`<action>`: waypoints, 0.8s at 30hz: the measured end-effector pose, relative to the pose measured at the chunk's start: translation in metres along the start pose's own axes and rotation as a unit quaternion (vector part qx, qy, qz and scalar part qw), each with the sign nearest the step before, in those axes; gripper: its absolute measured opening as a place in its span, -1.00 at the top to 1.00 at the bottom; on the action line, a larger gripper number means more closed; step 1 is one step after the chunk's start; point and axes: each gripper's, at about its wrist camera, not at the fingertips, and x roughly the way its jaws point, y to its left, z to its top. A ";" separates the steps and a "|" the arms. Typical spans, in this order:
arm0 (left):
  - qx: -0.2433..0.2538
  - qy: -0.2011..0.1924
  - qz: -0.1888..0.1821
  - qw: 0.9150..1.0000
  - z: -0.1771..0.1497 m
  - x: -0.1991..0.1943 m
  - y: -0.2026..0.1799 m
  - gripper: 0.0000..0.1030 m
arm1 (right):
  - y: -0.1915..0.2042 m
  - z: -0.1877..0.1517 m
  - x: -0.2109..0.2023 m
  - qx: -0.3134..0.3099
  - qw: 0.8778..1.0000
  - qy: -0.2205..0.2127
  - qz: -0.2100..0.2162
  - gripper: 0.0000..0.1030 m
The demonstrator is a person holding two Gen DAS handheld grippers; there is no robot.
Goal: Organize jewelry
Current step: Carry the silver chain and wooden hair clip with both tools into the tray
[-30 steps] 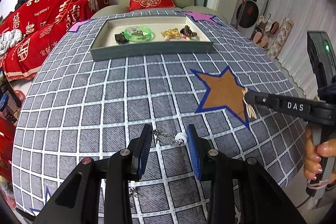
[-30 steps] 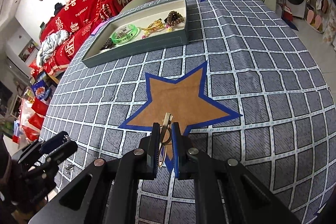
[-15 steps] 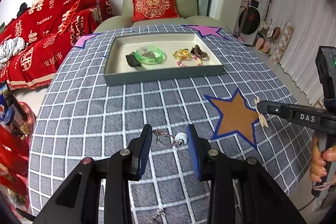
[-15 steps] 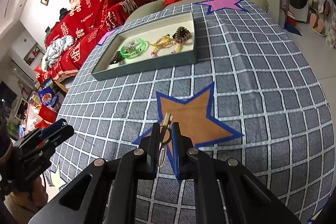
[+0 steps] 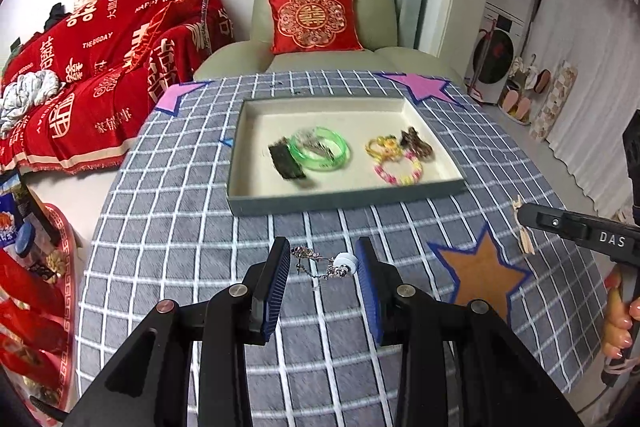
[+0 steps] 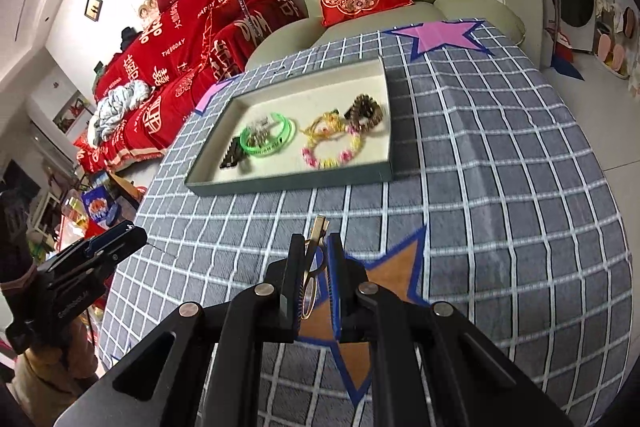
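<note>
My left gripper (image 5: 322, 261) is shut on a silver chain bracelet with a white bead (image 5: 326, 263), stretched between the pads and held above the checked cloth. My right gripper (image 6: 315, 263) is shut on a gold hair clip (image 6: 314, 241), whose tip sticks out past the fingers; the gripper also shows in the left wrist view (image 5: 520, 219) at the right edge. Ahead lies the grey jewelry tray (image 5: 344, 201) (image 6: 288, 183) holding a green bangle (image 5: 320, 149), a dark comb (image 5: 286, 163), a pink-yellow bead bracelet (image 5: 400, 171) and a brown claw clip (image 5: 416, 143).
The table carries a grey checked cloth with an orange star (image 5: 480, 271) and pink stars (image 5: 424, 85). A beige armchair with a red cushion (image 5: 314, 19) stands behind it. A red-covered sofa (image 5: 100, 67) is at the left, washing machines (image 5: 508, 39) at the right.
Both grippers have risen off the cloth and moved toward the tray, each still holding its item. The tray now looks nearer and more from above.
</note>
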 end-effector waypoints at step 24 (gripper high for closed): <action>-0.012 0.032 0.014 0.999 0.068 0.110 0.000 0.17 | -0.007 0.093 0.090 0.018 1.000 0.007 0.006 0.77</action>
